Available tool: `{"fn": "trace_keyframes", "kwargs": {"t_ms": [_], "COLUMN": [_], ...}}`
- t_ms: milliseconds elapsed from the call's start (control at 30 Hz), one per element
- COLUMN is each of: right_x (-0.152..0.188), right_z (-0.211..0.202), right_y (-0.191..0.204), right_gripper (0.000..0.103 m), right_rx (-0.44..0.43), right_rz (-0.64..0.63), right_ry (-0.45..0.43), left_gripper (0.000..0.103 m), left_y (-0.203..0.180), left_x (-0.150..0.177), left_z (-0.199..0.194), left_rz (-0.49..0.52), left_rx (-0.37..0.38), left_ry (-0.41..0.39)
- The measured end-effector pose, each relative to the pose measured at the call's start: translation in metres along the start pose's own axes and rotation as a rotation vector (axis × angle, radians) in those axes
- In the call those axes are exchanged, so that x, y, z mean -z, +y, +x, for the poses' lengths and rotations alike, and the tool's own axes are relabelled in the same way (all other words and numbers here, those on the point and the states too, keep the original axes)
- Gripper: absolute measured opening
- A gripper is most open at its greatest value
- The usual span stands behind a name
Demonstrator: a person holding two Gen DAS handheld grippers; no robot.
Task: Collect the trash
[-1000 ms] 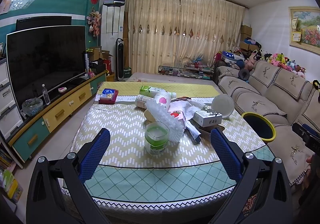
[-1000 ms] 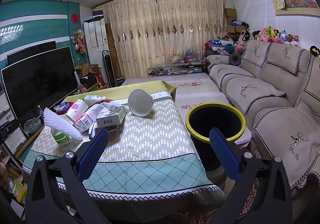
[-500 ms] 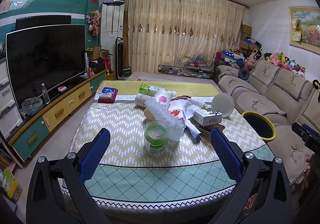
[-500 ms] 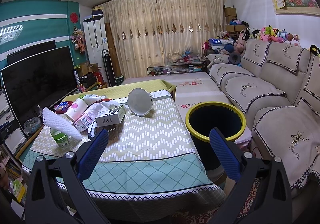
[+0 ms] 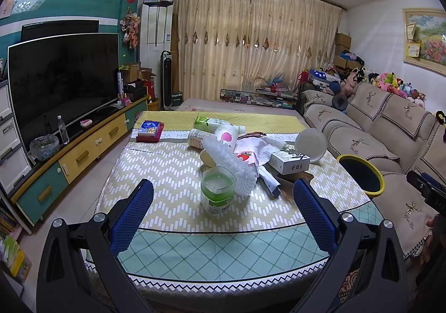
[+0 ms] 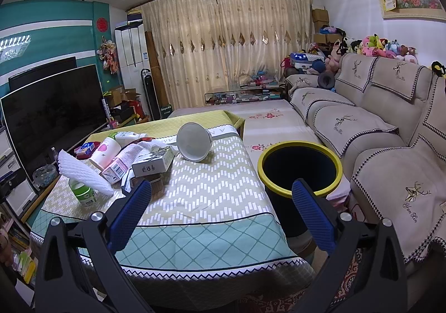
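A pile of trash lies on the cloth-covered table [image 5: 172,165]: a green-banded clear cup [image 5: 218,193], white foam netting [image 5: 230,161], bottles [image 5: 225,133], a small white box [image 5: 290,162] and a white bowl [image 5: 310,145] on its side. A dark bin with a yellow rim [image 6: 299,166] stands on the floor between table and sofa. My left gripper [image 5: 223,193] is open, held short of the cup. My right gripper [image 6: 220,195] is open above the table's near right corner, with the bin [image 5: 361,175] just right of it.
A beige sofa [image 6: 376,129] with plush toys runs along the right. A television [image 5: 61,81] on a low cabinet lines the left wall. A blue-and-red box [image 5: 150,131] sits at the table's far left. Curtains and clutter fill the back.
Both views have shifted only slightly; the right gripper's view drifted a touch toward the table. Nothing was taken hold of or let go.
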State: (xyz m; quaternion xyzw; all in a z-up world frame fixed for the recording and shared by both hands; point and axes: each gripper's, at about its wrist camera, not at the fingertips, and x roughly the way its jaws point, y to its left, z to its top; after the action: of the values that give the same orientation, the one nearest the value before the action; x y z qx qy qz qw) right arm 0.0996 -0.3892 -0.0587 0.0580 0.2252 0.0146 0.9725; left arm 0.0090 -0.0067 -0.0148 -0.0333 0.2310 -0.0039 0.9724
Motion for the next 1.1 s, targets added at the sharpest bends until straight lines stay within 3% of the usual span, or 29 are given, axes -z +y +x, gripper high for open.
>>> {"fn": "trace_keyframes", "kwargs": {"t_ms": [567, 967, 1100], "right_x": [-0.004, -0.029, -0.051], "right_z": [0.02, 0.076, 0.107], "right_y": [0.005, 0.009, 0.017], "right_gripper": [0.096, 0.096, 0.077], "right_rx": [0.005, -0.013, -0.024], "right_rz": [0.002, -0.014, -0.038], "right_ry": [0.051, 0.052, 0.045], "left_gripper": [0.098, 0.098, 0.098], "left_y": [0.005, 0.0, 0.0], "left_x": [-0.006, -0.013, -0.012], "left_z": [0.018, 0.05, 0.06], "left_rz": [0.0, -0.007, -0.001], "left_rx": [-0.003, 0.035, 0.045], "left_ry": [0.015, 0.028, 0.036]}}
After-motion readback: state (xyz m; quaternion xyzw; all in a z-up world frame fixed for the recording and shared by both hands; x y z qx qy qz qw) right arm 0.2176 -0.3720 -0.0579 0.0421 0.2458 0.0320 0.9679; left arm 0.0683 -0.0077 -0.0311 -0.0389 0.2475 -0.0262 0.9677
